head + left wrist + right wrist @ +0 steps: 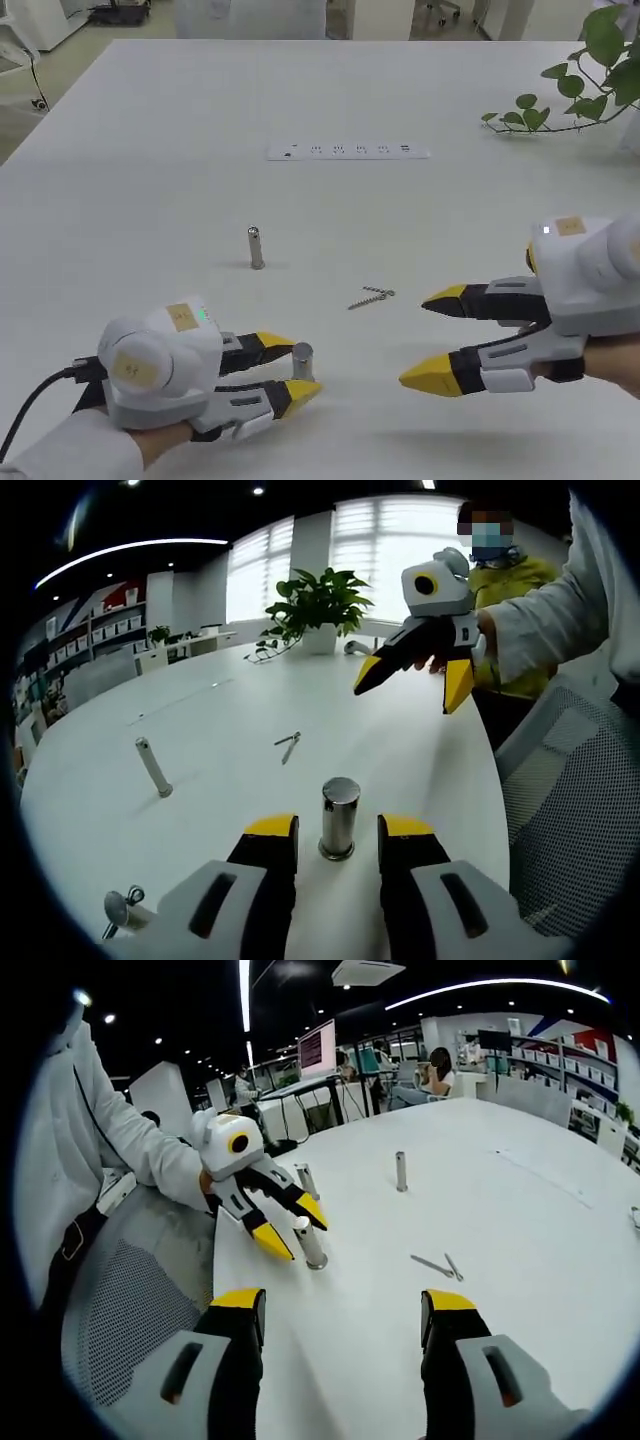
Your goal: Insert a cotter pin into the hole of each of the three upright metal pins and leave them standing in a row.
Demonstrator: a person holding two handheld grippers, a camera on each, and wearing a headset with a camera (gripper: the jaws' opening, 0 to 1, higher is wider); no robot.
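A short upright metal pin (pixel 302 357) stands between the jaws of my left gripper (pixel 290 367), which is open; the left gripper view shows a gap on each side of that pin (pixel 340 816). A second, slimmer pin (pixel 255 247) stands upright farther back. Two loose cotter pins (pixel 372 296) lie on the white table between the grippers. My right gripper (pixel 430 340) hovers open and holds nothing at the right, above the table. A small metal piece with a ring (pixel 120 908) shows at the left gripper's lower left; what it is I cannot tell.
A white power strip (pixel 348 151) lies across the table's middle, far back. A leafy plant (pixel 590 70) reaches in at the back right. The table's near edge (pixel 215 1260) and a mesh chair (pixel 130 1310) are behind the left gripper. People sit at distant desks.
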